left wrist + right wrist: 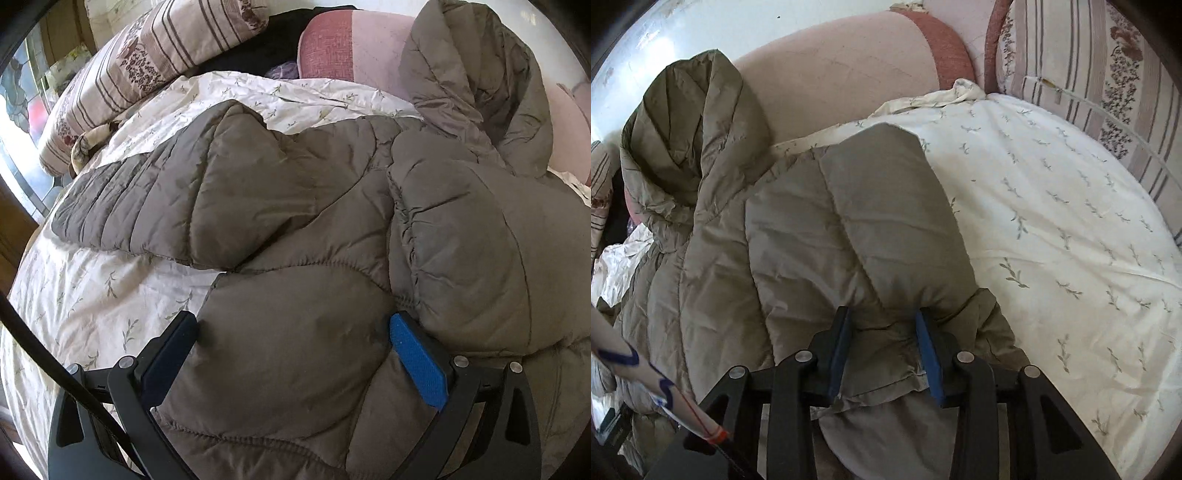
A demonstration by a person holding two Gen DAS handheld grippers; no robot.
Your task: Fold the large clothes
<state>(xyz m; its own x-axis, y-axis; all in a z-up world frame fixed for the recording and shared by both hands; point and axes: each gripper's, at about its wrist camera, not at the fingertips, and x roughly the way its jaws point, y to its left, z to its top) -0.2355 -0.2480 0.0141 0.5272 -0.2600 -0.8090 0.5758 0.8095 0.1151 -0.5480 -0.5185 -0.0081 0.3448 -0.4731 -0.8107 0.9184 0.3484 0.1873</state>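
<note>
From the left wrist we see the left gripper (293, 334) spread wide astride the grey puffer jacket (314, 206), its sleeve (155, 199) stretched toward nine o'clock; only the right wrist shows the right gripper (882, 332) pinching a folded jacket panel, hood (687, 147) at ten o'clock; the jacket lies on a leaf-printed white quilt (1052, 221); striped pillows (1089, 85) and a pink headboard (831, 81) border it.
</note>
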